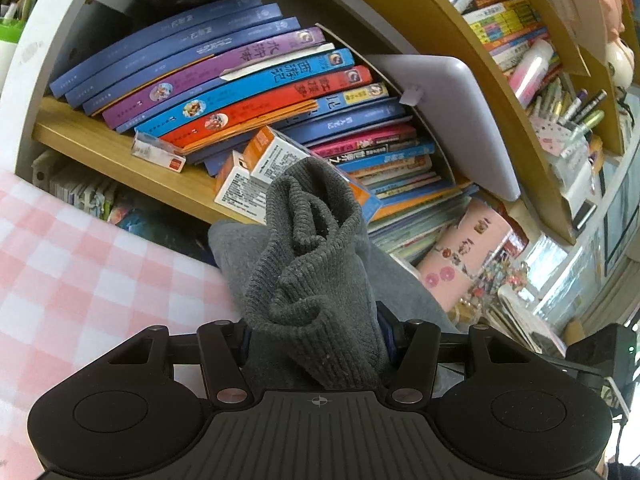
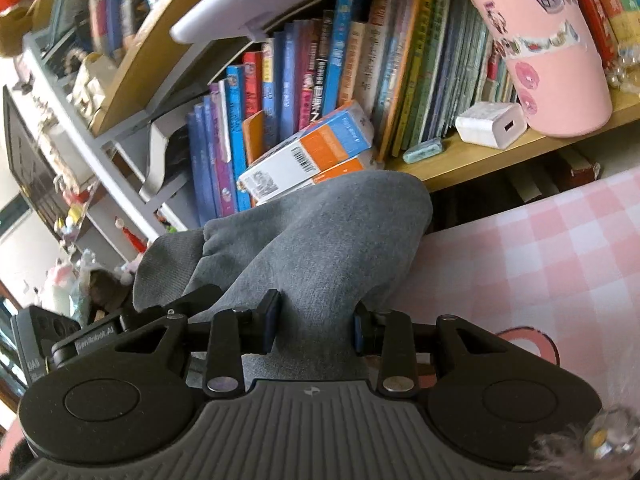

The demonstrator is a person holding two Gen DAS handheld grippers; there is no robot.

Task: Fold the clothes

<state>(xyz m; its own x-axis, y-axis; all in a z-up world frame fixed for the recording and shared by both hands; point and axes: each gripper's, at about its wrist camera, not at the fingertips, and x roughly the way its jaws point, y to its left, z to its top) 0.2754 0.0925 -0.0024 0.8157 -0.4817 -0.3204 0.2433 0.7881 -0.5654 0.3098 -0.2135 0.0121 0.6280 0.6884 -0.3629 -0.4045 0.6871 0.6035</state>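
Left gripper (image 1: 316, 340), lower centre of its frame: fingers pinch a bunched ribbed cuff of the grey garment (image 1: 308, 264), which stands up in folds from between them and hides both pads. Right gripper (image 2: 314, 326), lower centre of the right wrist view: fingers (image 2: 271, 320) clamp a smoother stretch of the same grey garment (image 2: 316, 240), cloth bulging up and leftward above them. Part of the other gripper sits at lower left of that frame, with raised lettering too blurred to read surely. Below and beside the cloth lies a pink-and-white checked surface (image 1: 80, 272), at right in the right wrist view (image 2: 560, 264). Behind the garment, a wooden bookshelf (image 1: 100, 148) carries leaning books (image 1: 224, 84) with Chinese spine titles; one purple spine reads 水浒传, a blue one 西游记. An orange-and-white carton (image 2: 308, 152) with a barcode label rests just behind the cloth. A pink sticker-covered tumbler (image 2: 560, 60) stands at upper right, a white charger plug (image 2: 492, 124) touching its base.
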